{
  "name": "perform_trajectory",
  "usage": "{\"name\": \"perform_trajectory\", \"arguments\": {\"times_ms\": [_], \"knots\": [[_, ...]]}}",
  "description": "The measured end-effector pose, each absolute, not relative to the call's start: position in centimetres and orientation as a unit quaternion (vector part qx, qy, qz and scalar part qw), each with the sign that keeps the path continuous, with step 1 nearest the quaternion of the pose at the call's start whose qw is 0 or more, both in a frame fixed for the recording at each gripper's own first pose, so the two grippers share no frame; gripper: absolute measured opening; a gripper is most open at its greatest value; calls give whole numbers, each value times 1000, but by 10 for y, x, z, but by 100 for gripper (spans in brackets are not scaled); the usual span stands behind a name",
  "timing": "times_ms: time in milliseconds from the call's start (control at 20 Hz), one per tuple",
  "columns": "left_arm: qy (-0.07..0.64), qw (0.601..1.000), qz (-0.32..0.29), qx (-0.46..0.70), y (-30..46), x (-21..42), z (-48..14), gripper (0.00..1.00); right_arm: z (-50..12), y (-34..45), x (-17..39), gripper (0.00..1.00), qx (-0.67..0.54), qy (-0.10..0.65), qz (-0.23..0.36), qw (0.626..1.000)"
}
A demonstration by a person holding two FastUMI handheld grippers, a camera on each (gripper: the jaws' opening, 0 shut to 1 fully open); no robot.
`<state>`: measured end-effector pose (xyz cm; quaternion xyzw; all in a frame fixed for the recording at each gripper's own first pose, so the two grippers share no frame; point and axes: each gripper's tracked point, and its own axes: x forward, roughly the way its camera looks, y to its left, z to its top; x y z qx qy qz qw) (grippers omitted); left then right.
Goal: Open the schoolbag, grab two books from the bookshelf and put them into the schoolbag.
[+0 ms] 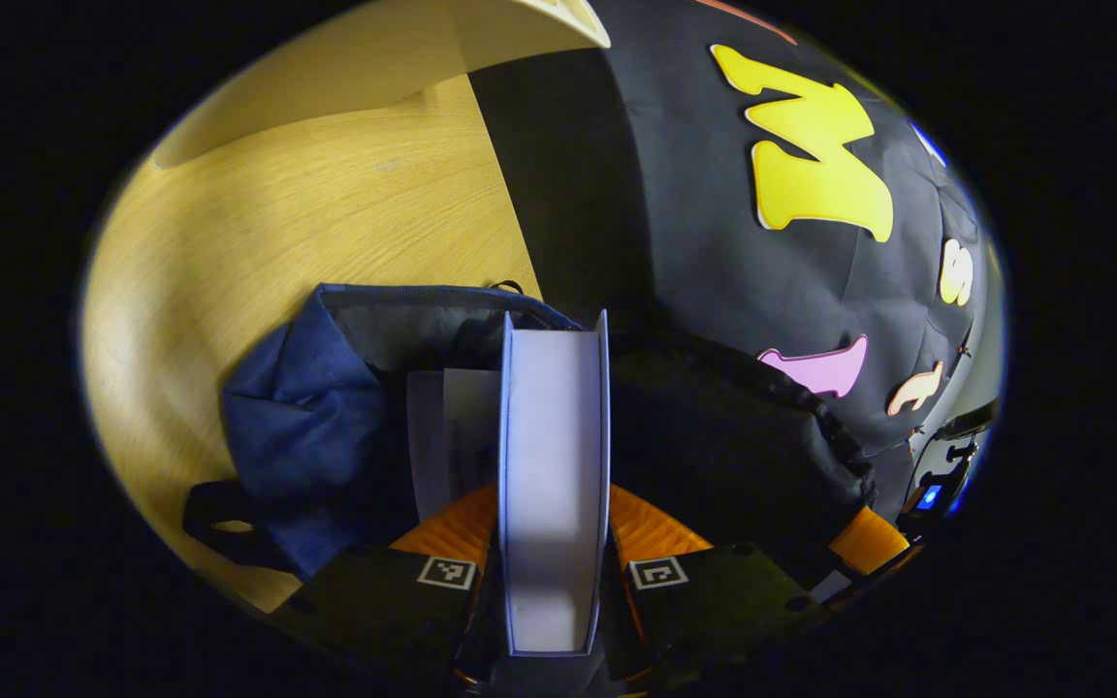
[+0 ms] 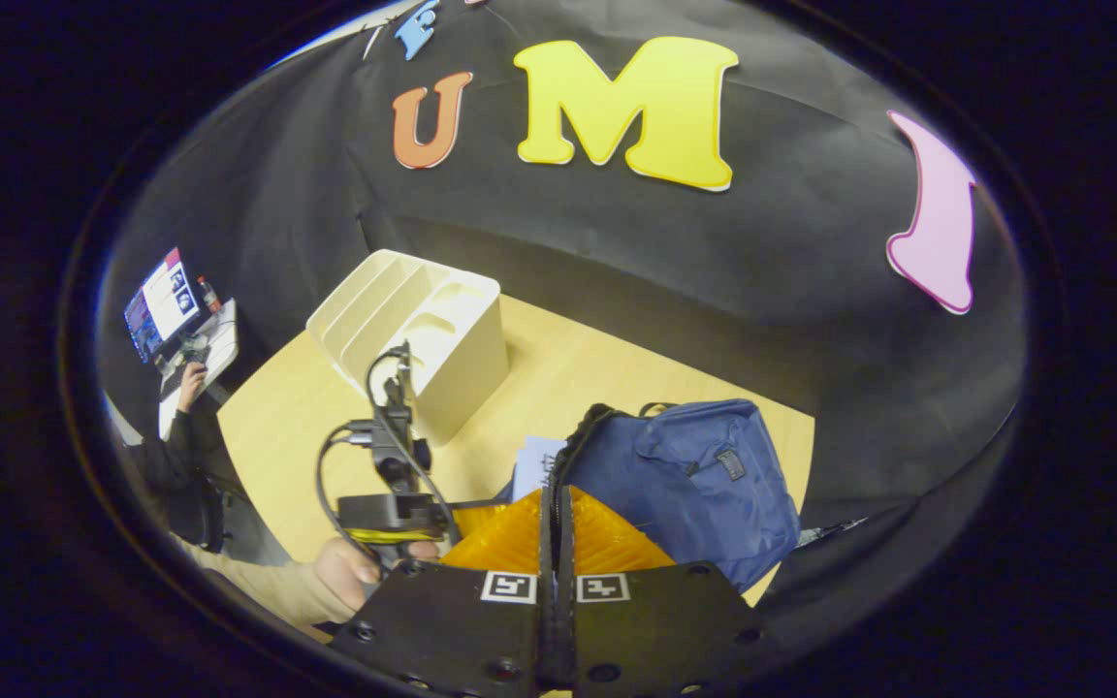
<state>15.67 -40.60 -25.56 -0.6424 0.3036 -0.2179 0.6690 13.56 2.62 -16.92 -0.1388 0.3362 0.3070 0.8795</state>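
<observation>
Books (image 1: 553, 485): 2, in schoolbag (image 1: 302, 427)

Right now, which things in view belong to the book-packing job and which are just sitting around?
Job:
- schoolbag, open
- book held between the left gripper fingers, over the bag's opening
- another book, already inside
- bookshelf
- right gripper, closed on the bag's edge

Bystanders:
- laptop
- table

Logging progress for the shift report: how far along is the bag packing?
The blue fabric schoolbag is open, one pale book apparently inside. The left gripper holds a thick white-paged book above the opening. Left: dropping it in. The white slotted bookshelf looks emptied.
</observation>
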Motion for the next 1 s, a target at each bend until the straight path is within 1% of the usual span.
{"name": "perform_trajectory", "arguments": {"times_ms": [50, 100, 150, 400, 450, 500, 550, 600, 650, 700, 750, 800, 850, 900, 1000], "knots": [[297, 665, -219, -649, -413, 162, -257, 48, -170, 26, 134, 1, -140, 336, 312, 878], [293, 660, -221, -656, -420, 168, -259, 48, -169, 27, 132, 0, -141, 337, 316, 876], [290, 657, -224, -659, -429, 174, -261, 43, -170, 28, 129, 0, -137, 339, 321, 874], [282, 646, -238, -668, -462, 197, -266, 43, -171, 34, 120, 1, -161, 328, 332, 869], [280, 642, -238, -672, -466, 201, -268, 48, -172, 36, 116, 0, -163, 328, 334, 869], [280, 637, -238, -677, -468, 205, -270, 48, -172, 38, 114, 1, -164, 325, 336, 869], [280, 633, -239, -681, -470, 207, -271, 43, -171, 39, 113, 1, -163, 325, 336, 869], [283, 631, -236, -683, -472, 209, -275, 48, -170, 40, 112, 1, -160, 323, 335, 870], [288, 628, -233, -684, -473, 208, -278, 44, -166, 44, 110, 1, -153, 319, 344, 870], [293, 626, -221, -688, -471, 205, -282, 46, -162, 49, 109, 1, -144, 313, 351, 871], [298, 623, -217, -690, -470, 201, -281, 49, -159, 45, 116, 1, -157, 299, 338, 878], [302, 625, -212, -688, -468, 196, -282, 55, -157, 34, 123, 0, -172, 291, 321, 885], [306, 631, -212, -680, -467, 191, -283, 69, -159, 31, 126, 1, -167, 292, 316, 887], [313, 640, -210, -669, -464, 187, -284, 59, -162, 26, 129, 1, -160, 297, 307, 890], [322, 645, -196, -665, -450, 177, -288, 60, -165, 11, 133, 1, -154, 302, 290, 895]]}}
